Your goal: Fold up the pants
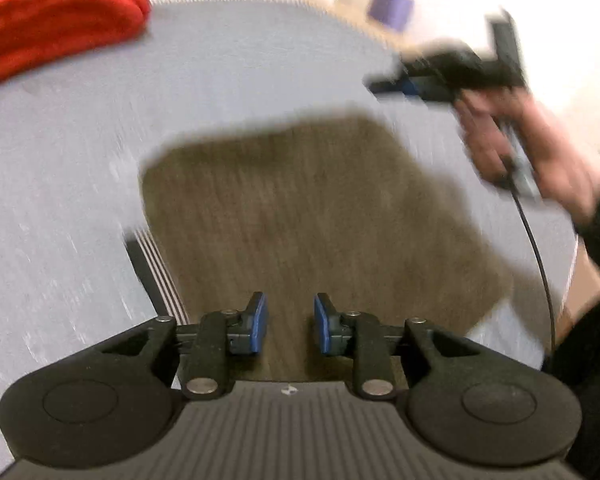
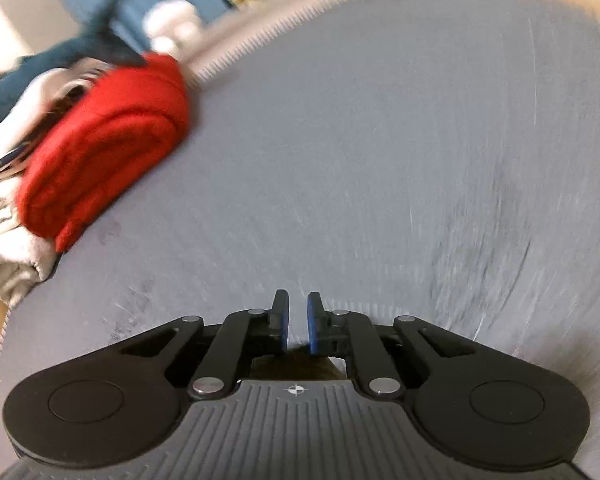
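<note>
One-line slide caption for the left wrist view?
Left gripper open above folded brown pants on grey mat.

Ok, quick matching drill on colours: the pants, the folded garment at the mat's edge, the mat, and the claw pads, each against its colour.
Things:
1. pants
2. folded garment
3. mat
4. claw pads

Colours:
A. grey
B. blue
C. brown
D. red

Pairs: 1-C; 2-D; 3-A; 4-B
</note>
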### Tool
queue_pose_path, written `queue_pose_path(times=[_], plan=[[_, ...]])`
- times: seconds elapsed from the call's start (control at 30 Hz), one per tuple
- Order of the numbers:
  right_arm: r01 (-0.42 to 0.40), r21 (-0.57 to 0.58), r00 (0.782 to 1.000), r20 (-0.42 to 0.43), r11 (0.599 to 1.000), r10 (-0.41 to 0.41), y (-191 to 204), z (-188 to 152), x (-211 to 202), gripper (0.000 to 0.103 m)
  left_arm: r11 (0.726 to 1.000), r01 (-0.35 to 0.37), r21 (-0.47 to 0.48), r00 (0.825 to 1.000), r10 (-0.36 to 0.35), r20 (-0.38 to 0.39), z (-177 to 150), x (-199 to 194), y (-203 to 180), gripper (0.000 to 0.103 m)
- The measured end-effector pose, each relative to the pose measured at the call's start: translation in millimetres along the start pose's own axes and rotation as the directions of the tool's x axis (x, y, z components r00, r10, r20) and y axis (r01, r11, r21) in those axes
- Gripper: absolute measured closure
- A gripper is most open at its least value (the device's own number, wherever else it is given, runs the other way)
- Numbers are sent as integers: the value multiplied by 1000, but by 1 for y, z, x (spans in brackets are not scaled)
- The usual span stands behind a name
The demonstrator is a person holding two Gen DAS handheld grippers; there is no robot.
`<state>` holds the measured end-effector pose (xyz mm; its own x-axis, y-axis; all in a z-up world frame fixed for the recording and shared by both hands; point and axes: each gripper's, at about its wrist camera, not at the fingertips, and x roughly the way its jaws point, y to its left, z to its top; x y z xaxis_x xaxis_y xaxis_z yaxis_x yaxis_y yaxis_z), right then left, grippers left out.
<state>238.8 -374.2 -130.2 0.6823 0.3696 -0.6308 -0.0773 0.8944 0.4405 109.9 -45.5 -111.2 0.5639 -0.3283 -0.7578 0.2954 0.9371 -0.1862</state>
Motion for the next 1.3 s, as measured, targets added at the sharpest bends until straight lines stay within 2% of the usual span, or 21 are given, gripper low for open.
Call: queue_pose_path(times=[0.1, 0.17, 0.23, 0.27, 0.3, 0.4, 0.47, 0.53, 0.6, 0.63, 0.67, 0.7, 0.73, 0.77, 0.83, 0.97, 1.03, 1.1, 1.17, 1.23, 1.3], plan=[[-97, -159, 995, 11, 983, 100, 22, -6, -45, 79, 994, -22, -103, 991, 35, 131, 19, -7, 17, 74], [-205, -287, 979, -80, 936, 189, 43, -23, -62, 61, 989, -38, -143, 983, 63, 174, 26, -4, 25, 78], [-312, -389, 947, -204, 867, 249, 57, -48, -75, 60, 982, -88, -170, 982, 113, 148, 28, 11, 34, 83], [-354, -428, 929, -263, 832, 260, 62, -64, -80, 60, 969, -159, -189, 983, 174, 65, 27, 26, 42, 87], [-390, -444, 909, -325, 806, 261, 64, -78, -82, 60, 952, -220, -211, 975, 222, -16, 21, 42, 52, 86], [-434, -505, 839, -529, 746, 130, 57, -128, -71, 60, 935, -182, -305, 983, 181, -33, 21, 44, 63, 86], [-435, -581, 847, -524, 688, 92, 56, -140, -78, 60, 931, -199, -306, 979, 205, -14, 25, 35, 58, 86], [-423, -543, 837, -541, 725, 83, 56, -129, -83, 61, 930, -217, -297, 974, 226, -5, 22, 32, 54, 73], [-419, -555, 841, -536, 718, 77, 55, -126, -91, 61, 924, -194, -329, 979, 203, -8, 16, 32, 57, 54], [-409, -561, 851, -520, 719, 78, 54, -124, -94, 61, 923, -182, -339, 982, 190, -8, 12, 30, 54, 40], [-384, -550, 867, -492, 742, 84, 48, -123, -99, 59, 923, -172, -344, 984, 179, -12, 8, 29, 52, 23], [-353, -517, 883, -459, 780, 95, 42, -118, -100, 56, 923, -173, -343, 984, 177, -19, 7, 29, 51, 15], [-317, -473, 901, -421, 822, 105, 37, -109, -96, 44, 923, -183, -340, 982, 185, -28, 7, 28, 53, 7], [-272, -434, 922, -373, 859, 104, 30, -103, -95, 23, 921, -190, -341, 981, 189, -37, 4, 31, 53, 7], [-157, -345, 957, -285, 925, 56, 16, -97, -87, 5, 911, -182, -369, 983, 165, -78, -3, 39, 57, 7], [-113, -181, 929, -368, 977, 40, -4, -108, -53, 6, 848, -56, -527, 993, -9, -118, -21, 60, 71, 6], [-113, -114, 916, -396, 987, 60, -9, -113, -38, 7, 839, -43, -542, 993, -21, -112, -23, 63, 70, 6], [-127, -34, 910, -401, 991, 103, -9, -112, -28, 15, 850, -42, -524, 994, -21, -112, -22, 63, 65, 9], [-150, -7, 911, -389, 989, 136, -4, -108, -22, 43, 854, -62, -516, 994, 9, -106, -21, 60, 63, 20], [-166, -50, 922, -362, 985, 138, 8, -101, -22, 61, 856, -66, -513, 997, 32, -74, -19, 52, 62, 35], [-197, -133, 941, -305, 971, 149, 17, -85, -32, 66, 869, -45, -493, 999, 47, -8, -15, 39, 59, 49]])
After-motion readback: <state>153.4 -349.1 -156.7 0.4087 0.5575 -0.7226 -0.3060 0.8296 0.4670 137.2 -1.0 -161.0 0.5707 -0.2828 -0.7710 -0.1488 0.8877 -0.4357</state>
